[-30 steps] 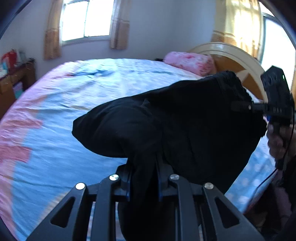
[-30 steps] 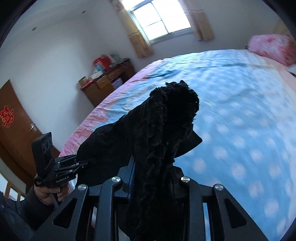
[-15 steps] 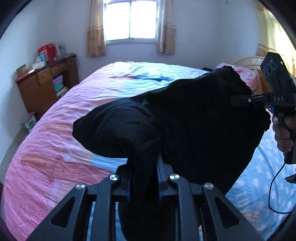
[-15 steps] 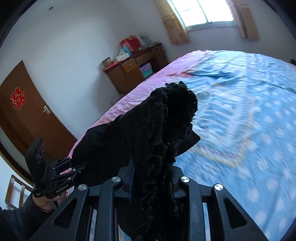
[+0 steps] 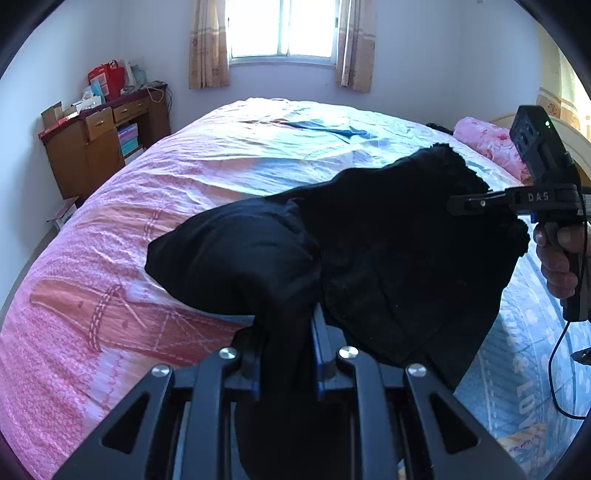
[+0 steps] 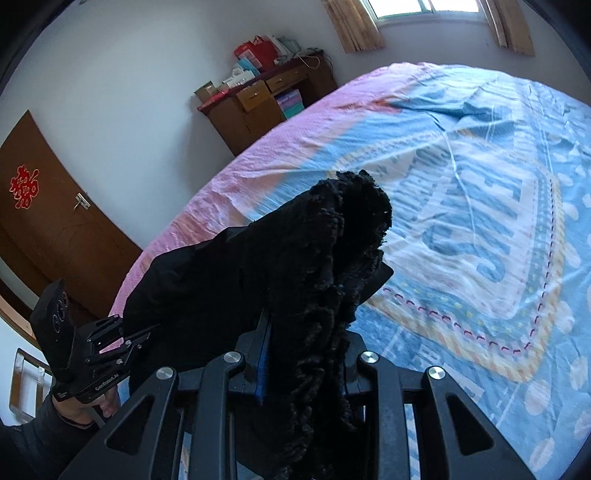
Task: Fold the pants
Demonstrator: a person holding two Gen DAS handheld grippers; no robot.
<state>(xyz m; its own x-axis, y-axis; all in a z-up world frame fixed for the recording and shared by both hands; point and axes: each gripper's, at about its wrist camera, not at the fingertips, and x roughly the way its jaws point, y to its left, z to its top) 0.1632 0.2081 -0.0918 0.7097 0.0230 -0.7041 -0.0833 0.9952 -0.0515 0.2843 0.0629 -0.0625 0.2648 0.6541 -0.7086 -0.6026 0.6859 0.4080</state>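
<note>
While one pair of black pants (image 5: 388,258) hangs in the air above the bed (image 5: 129,258), two grippers carry it between them, each in one hand. Close to the lens in the left wrist view, the left gripper (image 5: 286,354) has its two fingers clamped on a bunched fold of the cloth; in the right wrist view the right gripper (image 6: 303,362) is likewise closed on a thick, fuzzy edge of the same garment. Each camera also sees the other tool off to the side: the right hand (image 5: 557,258) grips its handle at the picture's right edge, the left hand (image 6: 79,406) at the lower left. One window (image 5: 282,27) with two curtains faces the foot of the bed, one wooden dresser (image 5: 103,144) stands by the wall, one pink pillow (image 5: 487,144) lies at the head, and one brown door (image 6: 55,229) bears a red ornament. Compared with a second ago, both views have swung across the room: the dresser and door have come into sight, the pillow has slid to the edge, and the grips on the cloth look unchanged
</note>
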